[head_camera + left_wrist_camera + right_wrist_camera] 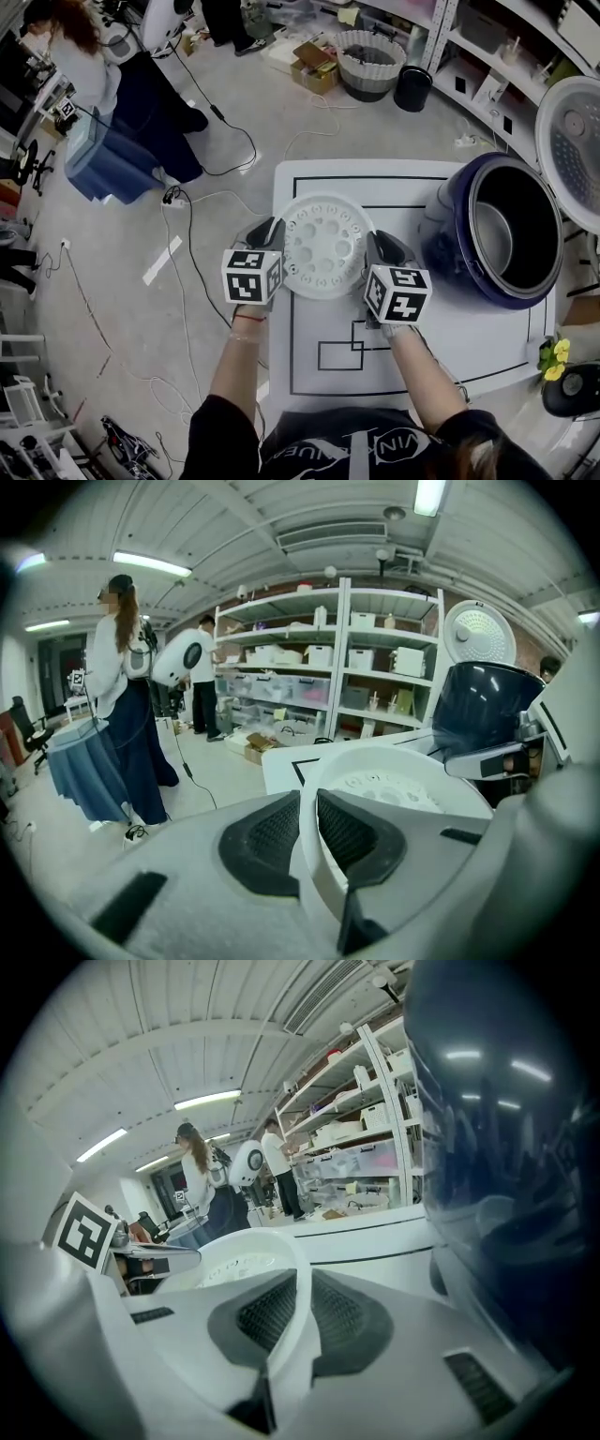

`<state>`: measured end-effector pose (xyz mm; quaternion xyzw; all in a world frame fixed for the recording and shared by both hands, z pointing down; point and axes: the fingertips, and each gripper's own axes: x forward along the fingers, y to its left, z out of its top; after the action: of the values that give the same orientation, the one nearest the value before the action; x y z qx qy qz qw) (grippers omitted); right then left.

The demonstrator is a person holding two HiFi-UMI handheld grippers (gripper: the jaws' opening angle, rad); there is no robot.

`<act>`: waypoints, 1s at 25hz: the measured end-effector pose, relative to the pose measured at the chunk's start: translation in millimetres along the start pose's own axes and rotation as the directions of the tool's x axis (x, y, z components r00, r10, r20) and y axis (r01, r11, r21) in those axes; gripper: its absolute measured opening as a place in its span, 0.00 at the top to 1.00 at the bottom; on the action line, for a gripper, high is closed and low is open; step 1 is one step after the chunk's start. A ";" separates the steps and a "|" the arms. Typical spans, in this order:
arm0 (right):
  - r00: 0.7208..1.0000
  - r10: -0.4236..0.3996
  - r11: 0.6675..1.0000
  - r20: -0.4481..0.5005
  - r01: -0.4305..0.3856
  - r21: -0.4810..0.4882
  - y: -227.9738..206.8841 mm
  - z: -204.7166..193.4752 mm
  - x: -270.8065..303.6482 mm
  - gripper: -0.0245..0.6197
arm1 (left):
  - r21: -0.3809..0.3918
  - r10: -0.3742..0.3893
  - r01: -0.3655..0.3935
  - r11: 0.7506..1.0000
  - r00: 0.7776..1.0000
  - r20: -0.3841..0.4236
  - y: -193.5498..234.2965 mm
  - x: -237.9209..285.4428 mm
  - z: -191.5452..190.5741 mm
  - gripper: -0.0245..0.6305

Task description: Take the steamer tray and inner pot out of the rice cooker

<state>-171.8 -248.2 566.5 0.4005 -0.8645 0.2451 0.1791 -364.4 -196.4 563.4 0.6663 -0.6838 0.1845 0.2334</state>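
Note:
A white round steamer tray [323,246] with several holes hangs over the left part of the white table [487,347]. My left gripper [272,234] is shut on its left rim [307,808]. At the tray's right rim [302,1307], my right gripper [373,246] is shut too. The dark blue rice cooker [492,234] stands open to the right, its lid [572,150] up, and the metal inner pot [502,230] sits inside it. In the right gripper view the cooker's body [506,1147] fills the right side.
Black lines are drawn on the table top. A yellow flower [553,354] lies at its right edge. A person [84,66] stands at the far left beside a blue bin [108,155]. Cables trail across the floor, and shelves [356,658] line the back wall.

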 end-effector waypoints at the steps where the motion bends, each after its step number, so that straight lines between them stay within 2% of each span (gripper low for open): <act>1: 1.000 -0.002 1.000 -0.002 0.002 -0.002 -0.5 -0.4 1.1 0.90 | 0.002 -0.004 0.004 1.000 1.000 0.002 0.1 1.5 0.6 0.88; 4: 1.000 -0.004 1.000 -0.010 0.004 -0.005 -1.1 -3.6 3.7 0.90 | 0.009 -0.012 0.012 1.000 1.000 -0.002 0.9 5.3 -1.8 0.88; 10: 1.000 0.008 0.999 0.010 -0.007 -0.037 4.0 -1.5 5.6 0.85 | -0.026 -0.045 0.046 0.999 0.999 0.023 3.8 3.7 -8.0 0.88; 11: 1.000 0.012 0.999 0.015 -0.011 -0.040 4.7 -1.3 5.6 0.79 | -0.016 -0.052 0.053 0.998 0.998 0.028 2.4 3.0 -7.6 0.87; 15: 0.999 0.029 0.998 0.044 -0.027 -0.063 9.8 2.9 1.4 0.78 | 0.056 -0.026 0.023 0.998 0.998 0.052 4.5 -5.0 -0.4 0.78; 20: 0.995 0.054 0.993 0.087 -0.044 -0.107 17.9 15.4 -13.5 0.75 | 0.075 0.021 -0.028 0.997 0.995 0.096 6.7 -22.8 13.3 0.78; 25: 0.989 0.090 0.991 0.121 -0.077 -0.109 25.4 32.8 -35.6 0.75 | 0.090 -0.011 -0.002 0.996 0.990 0.144 -17.3 -37.4 35.2 0.78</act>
<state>-173.5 -231.1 514.6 0.3688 -0.9017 0.1811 0.1346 -349.6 -186.2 512.3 0.6892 -0.6884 0.1661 0.1534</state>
